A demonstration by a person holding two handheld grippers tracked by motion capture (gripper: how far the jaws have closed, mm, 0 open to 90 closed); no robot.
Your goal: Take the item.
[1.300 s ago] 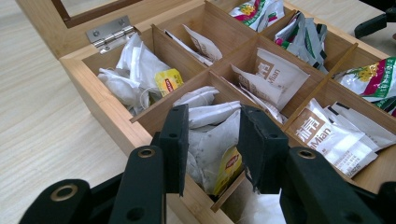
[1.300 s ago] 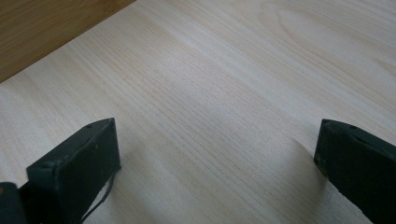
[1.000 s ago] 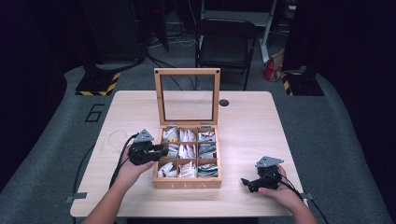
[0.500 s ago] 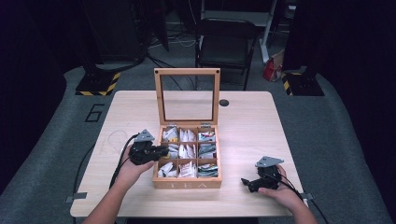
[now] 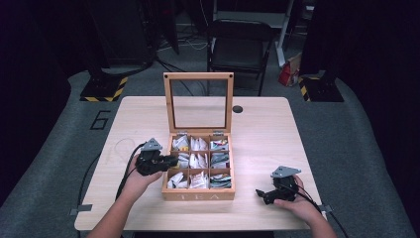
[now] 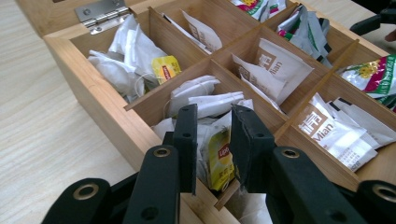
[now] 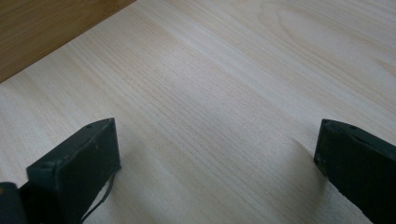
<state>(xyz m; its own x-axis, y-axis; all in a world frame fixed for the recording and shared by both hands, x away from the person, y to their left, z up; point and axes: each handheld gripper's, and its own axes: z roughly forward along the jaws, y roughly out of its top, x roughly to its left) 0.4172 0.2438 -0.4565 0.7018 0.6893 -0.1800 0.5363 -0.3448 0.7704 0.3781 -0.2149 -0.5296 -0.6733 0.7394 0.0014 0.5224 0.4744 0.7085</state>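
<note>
A: Left tool (image 5: 168, 161) sits at the left wall of the tea box (image 5: 198, 195), level with the middle row, jaws pointing in over the rim.
B: And up close?
A: In the left gripper view the left tool (image 6: 212, 140) has its jaws drawn narrow, a slim gap between them, tips down in the middle-left compartment among white tea bags (image 6: 205, 100). A yellow-tagged packet (image 6: 220, 158) shows in that gap. Whether the jaws actually pinch it, I cannot tell.
B: Where's the box?
A: Mid-surface (image 5: 277, 124), toward the person's edge. Nine compartments, all with packets in them. Its lid (image 5: 198, 101) stands upright at the back, a wooden frame with a clear pane. "TEA" reads on the front wall.
B: Right side?
A: Right tool (image 5: 261, 194) lies low near the front right corner of the surface, well apart from the box, held in the right hand (image 5: 297, 201), jaws pointing left toward the box. In the right gripper view the right tool (image 7: 217, 156) is spread wide, bare light wood between the jaws, nothing held.
B: Anything else in the box?
A: The left gripper view shows beige "Mian" packets (image 6: 273, 70) in the centre compartment, and a green and pink packet (image 6: 373, 77) at the far side.
B: Beyond the surface?
A: A dark chair (image 5: 237, 47) on grey floor.
</note>
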